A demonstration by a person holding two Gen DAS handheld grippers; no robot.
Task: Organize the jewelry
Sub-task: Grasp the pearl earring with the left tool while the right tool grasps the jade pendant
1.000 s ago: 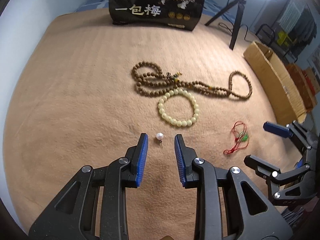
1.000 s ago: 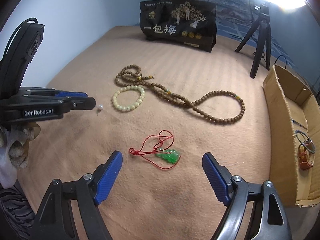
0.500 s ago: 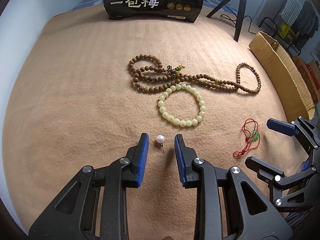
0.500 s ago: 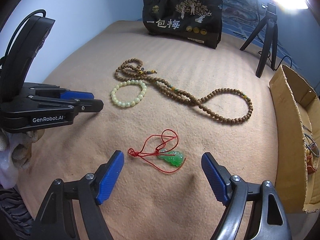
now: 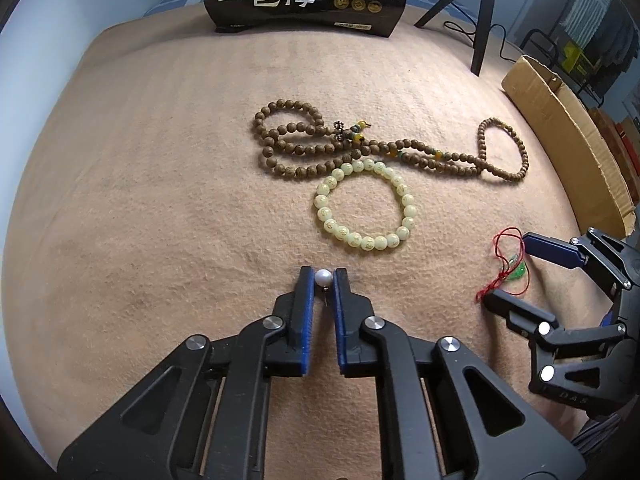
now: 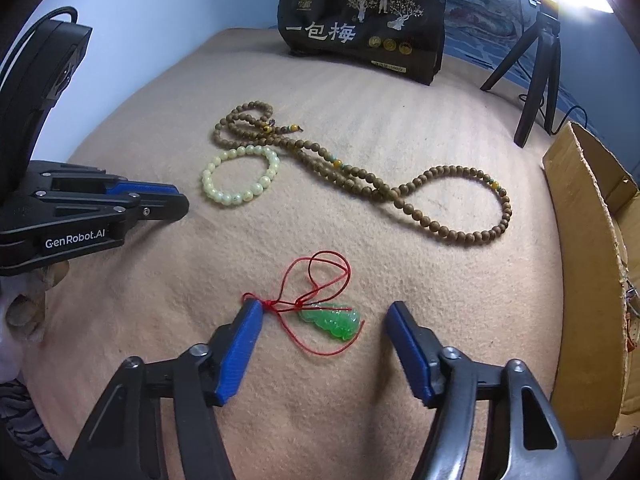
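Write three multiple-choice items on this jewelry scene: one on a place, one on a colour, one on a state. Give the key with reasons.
1. Where does the pale bead bracelet lie?
A. Inside the cardboard box
B. On the blanket, right beside the brown bead necklace
C. On top of the black bag

2. What colour is the cord on the green pendant?
A. Red
B. Black
C. White

3. What is the left gripper doing?
A. Standing wide open above the bracelet
B. Gripping the brown necklace
C. Shut on the pearl earring

Key:
1 B: it rests on the blanket against the brown bead necklace, outside the cardboard box.
2 A: a red cord loops from the pendant.
3 C: its blue pads press the pearl earring from both sides.
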